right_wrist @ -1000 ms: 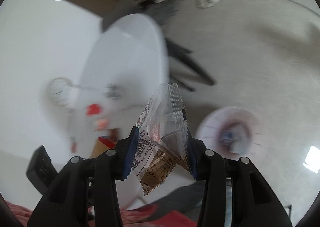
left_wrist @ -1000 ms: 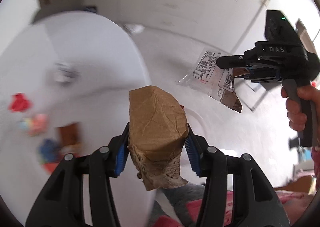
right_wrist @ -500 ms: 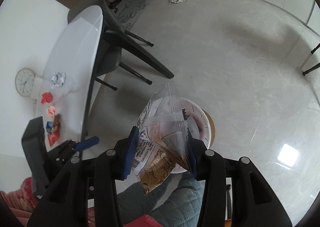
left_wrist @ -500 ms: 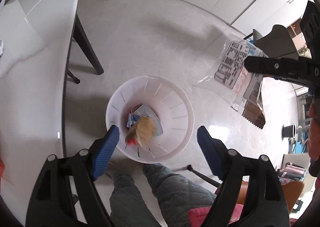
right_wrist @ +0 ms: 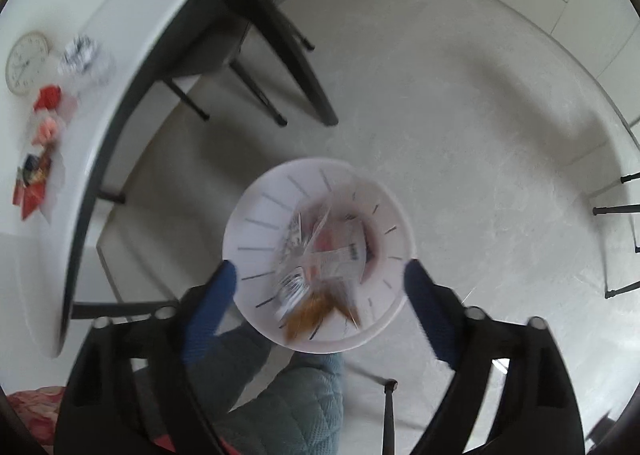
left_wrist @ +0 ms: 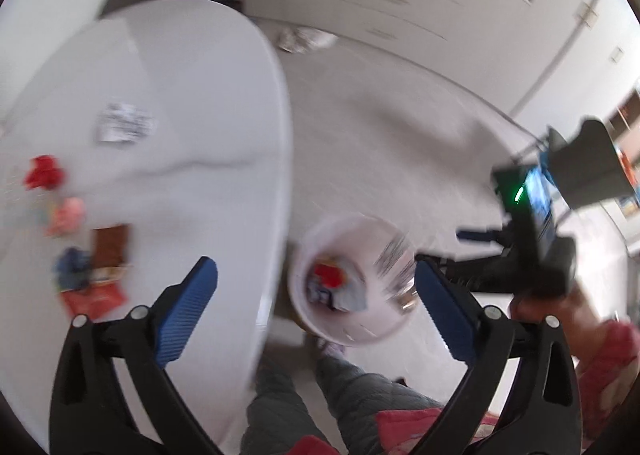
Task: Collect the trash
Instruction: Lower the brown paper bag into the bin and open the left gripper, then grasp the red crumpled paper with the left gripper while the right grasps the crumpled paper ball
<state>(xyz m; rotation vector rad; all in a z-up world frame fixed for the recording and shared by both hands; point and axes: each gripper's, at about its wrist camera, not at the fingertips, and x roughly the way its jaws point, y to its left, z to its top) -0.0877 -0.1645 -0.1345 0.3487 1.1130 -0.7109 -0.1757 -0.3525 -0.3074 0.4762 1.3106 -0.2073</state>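
Both tongs have let go since the earlier frames: the brown paper wad that the left gripper (left_wrist: 316,303) pinched a second ago and the clear wrapper (right_wrist: 320,267) that the right gripper (right_wrist: 320,295) pinched are out of their jaws, which have just been opening. Now the left jaws stand wide apart with nothing between the blue pads (left_wrist: 188,311). Wide apart too are the right jaws, and the wrapper, blurred, lies loose below them inside the bin (right_wrist: 256,223), pressed by neither pad. From the left wrist camera the white bin (left_wrist: 304,307) stands on the floor (left_wrist: 380,127) just right of the table (left_wrist: 180,95) edge, with red and blue scraps in its bottom; I cannot pick out the brown wad there. To the right, the right gripper (left_wrist: 476,235) reaches in over the bin's rim, held by a hand (left_wrist: 536,303). On the table, at the left, more trash remains: a red scrap (left_wrist: 44,173), a pink one (left_wrist: 66,215), a brown packet (left_wrist: 110,251), a blue scrap (left_wrist: 72,269), a red packet (left_wrist: 94,297) and, farther off, a crumpled silver piece (left_wrist: 124,127). Near the bottom edge the person's grey quilted legs (left_wrist: 360,399) show.
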